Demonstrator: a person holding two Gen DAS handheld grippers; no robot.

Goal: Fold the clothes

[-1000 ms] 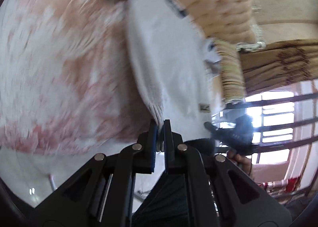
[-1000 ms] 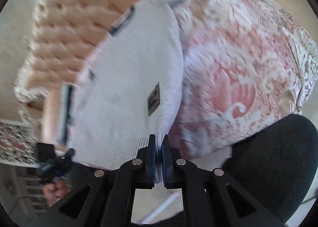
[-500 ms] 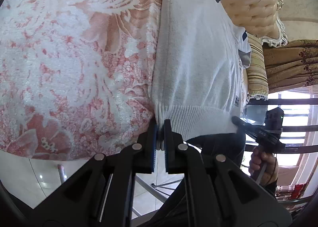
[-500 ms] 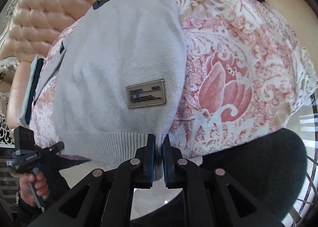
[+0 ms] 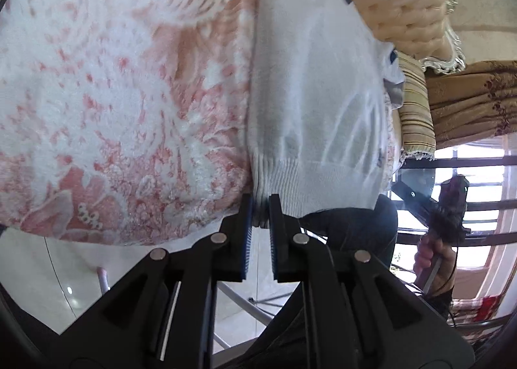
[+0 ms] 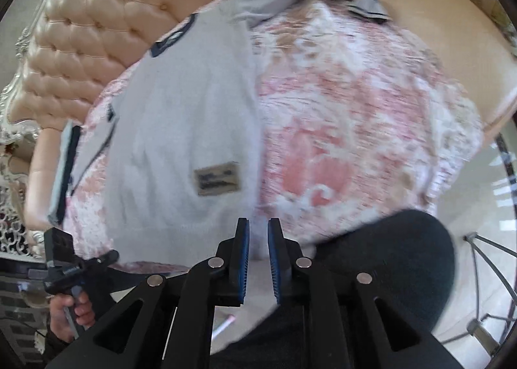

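Both pairs of tongs have just been opening at the near hem of a pale grey knit sweater [image 5: 316,104] that lies flat on a pink-and-white patterned bedspread [image 5: 113,94], its collar up by the tufted headboard [image 6: 97,23]. Left tongs [image 5: 261,207] stand at a narrow gap with the ribbed hem corner between the pads, though whether the pads press on it cannot be told; right tongs [image 6: 257,233] also stand narrowly apart, and the hem's other corner appears to lie just beyond their tips with nothing clearly caught. A brown label patch [image 6: 218,178] sits on the sweater's front near that corner. Judging by this, the garment has been laid out and is being let go ahead of the first fold. The risk now is that the knit snags on the left pads as the hand draws away, dragging the hem off the bed edge and pulling a ridge into the body, since the hem lies right at the edge. One sleeve [image 6: 64,169] lies askew at the side, and folding over it could trap a bulge.
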